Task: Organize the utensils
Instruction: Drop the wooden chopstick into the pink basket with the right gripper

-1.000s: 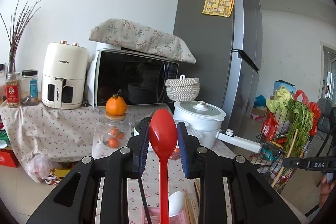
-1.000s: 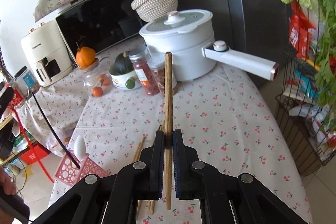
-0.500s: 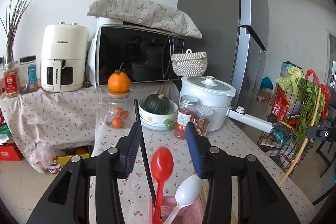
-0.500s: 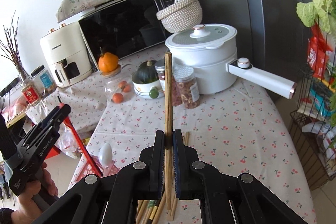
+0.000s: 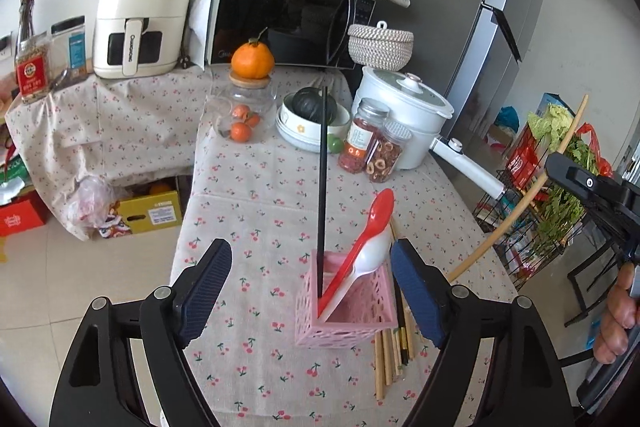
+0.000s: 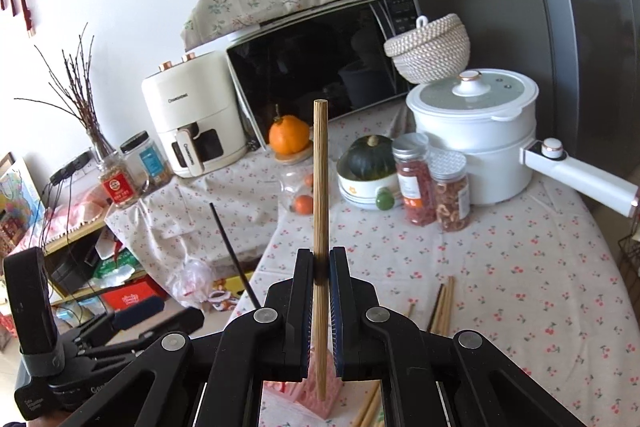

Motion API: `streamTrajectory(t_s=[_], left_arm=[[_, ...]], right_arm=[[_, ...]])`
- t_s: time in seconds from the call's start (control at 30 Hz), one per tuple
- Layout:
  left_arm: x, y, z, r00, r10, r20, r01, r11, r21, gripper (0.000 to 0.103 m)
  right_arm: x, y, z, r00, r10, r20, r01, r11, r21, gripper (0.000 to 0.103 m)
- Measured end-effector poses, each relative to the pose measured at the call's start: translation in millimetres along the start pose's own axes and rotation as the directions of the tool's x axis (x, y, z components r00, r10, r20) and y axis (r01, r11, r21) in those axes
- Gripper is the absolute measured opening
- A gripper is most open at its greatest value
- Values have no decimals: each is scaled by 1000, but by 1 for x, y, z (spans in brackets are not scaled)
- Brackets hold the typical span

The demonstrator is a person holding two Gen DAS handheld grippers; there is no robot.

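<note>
A pink lattice basket [image 5: 344, 319] stands on the cherry-print tablecloth. In it lean a red spoon [image 5: 364, 235], a white spoon [image 5: 360, 267] and a black chopstick [image 5: 322, 171]. My left gripper [image 5: 310, 287] is open and empty, its jaws wide on either side of the basket. My right gripper [image 6: 321, 267] is shut on a wooden chopstick [image 6: 320, 187], held upright above the basket [image 6: 316, 393]. That chopstick also shows at the right of the left wrist view [image 5: 520, 203]. Several wooden chopsticks [image 5: 390, 351] lie beside the basket.
At the back stand a white pot with a long handle [image 5: 404, 119], two spice jars [image 5: 374, 147], a bowl with a squash [image 5: 308, 115], a jar topped with an orange [image 5: 250, 95], a microwave [image 5: 288, 15] and an air fryer [image 5: 140, 15]. A wire rack with greens [image 5: 560, 195] stands right of the table.
My left gripper has let go of the red spoon, which now leans in the basket, and has opened wide and drawn back. My right gripper has carried the wooden chopstick over the basket.
</note>
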State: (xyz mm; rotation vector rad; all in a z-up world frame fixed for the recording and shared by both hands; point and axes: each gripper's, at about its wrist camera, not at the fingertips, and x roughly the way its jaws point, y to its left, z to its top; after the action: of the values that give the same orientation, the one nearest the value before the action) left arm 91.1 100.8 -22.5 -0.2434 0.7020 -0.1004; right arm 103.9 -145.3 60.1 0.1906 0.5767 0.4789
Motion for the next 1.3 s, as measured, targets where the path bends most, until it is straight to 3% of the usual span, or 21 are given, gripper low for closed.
streamTrajectory(t_s=[0.2, 0.53, 0.7, 0.8, 0.97, 1.1, 1.3], left_arm=[[6, 17, -5, 998, -2, -69, -1, 999, -47, 84], [9, 16, -6, 993, -36, -116, 28, 998, -64, 84], [8, 11, -8, 991, -41, -127, 34, 998, -55, 84], [9, 5, -10, 990, -42, -137, 36, 998, -46, 84], [13, -4, -16, 985, -50, -164, 45, 998, -35, 85], [18, -10, -24, 979, -56, -194, 52, 998, -24, 85], [28, -16, -41, 970, -43, -241, 53, 998, 34, 86]], right_arm=[[17, 16, 1, 1000, 14, 10, -14, 1000, 6, 6], [59, 15, -17, 994, -8, -110, 8, 1000, 2, 10], [50, 8, -16, 996, 1, -91, 2, 1000, 30, 52], [40, 3, -13, 997, -6, -70, 9, 999, 33, 65], [33, -15, -14, 996, -56, -64, 59, 997, 47, 77], [38, -36, -24, 987, -121, -105, 126, 991, 36, 82], [72, -73, -56, 939, -262, -224, 253, 965, -66, 82]])
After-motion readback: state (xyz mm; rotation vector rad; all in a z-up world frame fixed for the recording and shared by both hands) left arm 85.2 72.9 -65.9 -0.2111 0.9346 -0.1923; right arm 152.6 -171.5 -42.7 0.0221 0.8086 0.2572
